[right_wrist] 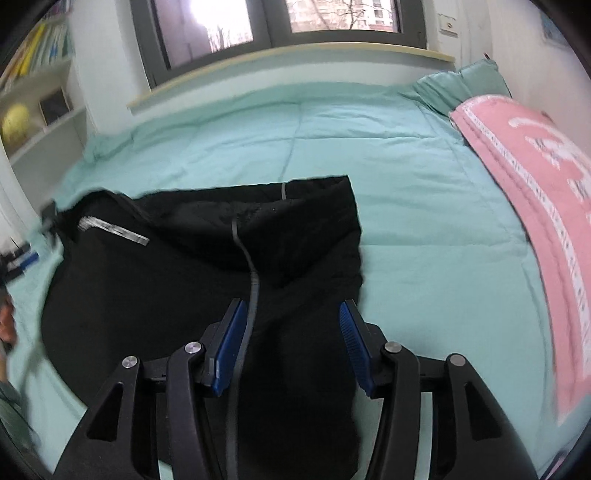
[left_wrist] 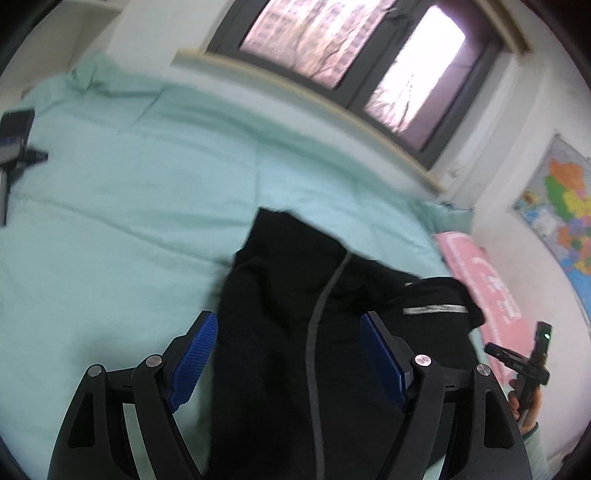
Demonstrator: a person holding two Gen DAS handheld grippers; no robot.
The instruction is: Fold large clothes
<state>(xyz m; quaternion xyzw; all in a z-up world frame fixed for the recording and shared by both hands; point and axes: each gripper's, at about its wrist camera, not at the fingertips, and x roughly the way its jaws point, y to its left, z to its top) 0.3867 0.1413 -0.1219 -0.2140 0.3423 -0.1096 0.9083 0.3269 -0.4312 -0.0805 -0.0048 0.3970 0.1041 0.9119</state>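
Your bed (right_wrist: 406,155), the largest thing here, is spread with a mint-green quilt and runs back to the window (right_wrist: 258,22) and its pale sill. Along one side of the bed lies a pink blanket (right_wrist: 517,206) with white lettering, and a green pillow (right_wrist: 469,85) sits at its far end. On the wall beyond the pink blanket hangs a coloured map (left_wrist: 565,206).

The black garment (right_wrist: 177,266) lies crumpled on the quilt directly in front of you, a grey zipper (right_wrist: 253,280) running down its middle and a reflective silver strip (right_wrist: 110,230) on the folded part to one side.

Your left hand-held gripper (left_wrist: 288,354) hovers above the garment with its blue pads (left_wrist: 192,365) spread wide and nothing pressed between them; the cloth lies below. Your right hand-held gripper (right_wrist: 291,343) is likewise released, its blue pads standing apart over the black cloth, the zipper passing close by one pad without being pinched.

At the left view's edge a hand (left_wrist: 524,406) grips a black handle.
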